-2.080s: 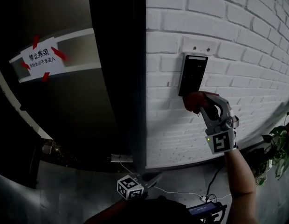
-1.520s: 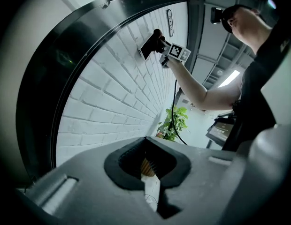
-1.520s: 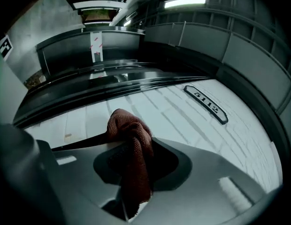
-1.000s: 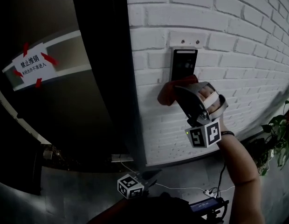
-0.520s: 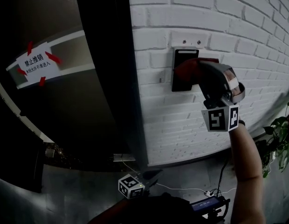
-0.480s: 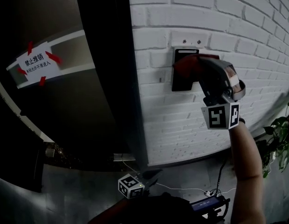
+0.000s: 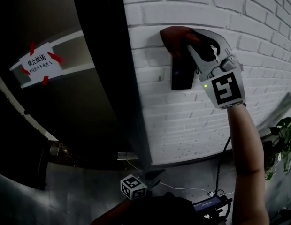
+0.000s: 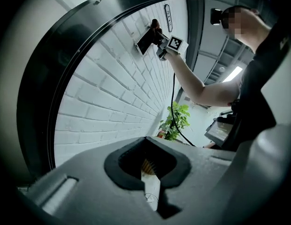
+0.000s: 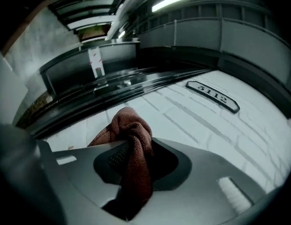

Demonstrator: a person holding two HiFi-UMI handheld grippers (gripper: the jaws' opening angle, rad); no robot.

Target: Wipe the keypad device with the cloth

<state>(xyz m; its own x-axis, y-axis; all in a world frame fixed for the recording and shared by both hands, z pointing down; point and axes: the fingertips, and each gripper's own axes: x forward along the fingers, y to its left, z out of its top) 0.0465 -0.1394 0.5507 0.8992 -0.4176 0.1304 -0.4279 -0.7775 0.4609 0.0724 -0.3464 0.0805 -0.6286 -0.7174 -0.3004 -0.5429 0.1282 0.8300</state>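
A black keypad device (image 7: 181, 74) hangs on the white brick wall (image 7: 248, 27). My right gripper (image 7: 184, 39) is shut on a red-brown cloth (image 7: 176, 36), which presses against the wall at the keypad's top edge and hides that edge. In the right gripper view the cloth (image 9: 132, 156) hangs bunched between the jaws of the right gripper (image 9: 131, 146). My left gripper (image 7: 152, 176) stays low near the floor, away from the wall, its jaws together with nothing in them. From the left gripper (image 8: 148, 165) view the keypad (image 8: 144, 41) and cloth (image 8: 155, 24) appear far up the wall.
A dark door frame (image 7: 101, 74) borders the wall's left edge, and a white sign (image 7: 38, 60) is taped beyond it. A potted plant (image 7: 288, 144) stands at the right. Cables (image 7: 183, 190) and a small screen device (image 7: 209, 204) lie on the floor. A number plate (image 9: 212, 96) sits higher on the wall.
My right gripper has carried the cloth up over the keypad, from below its bottom edge to its top edge. The left gripper has stayed low.
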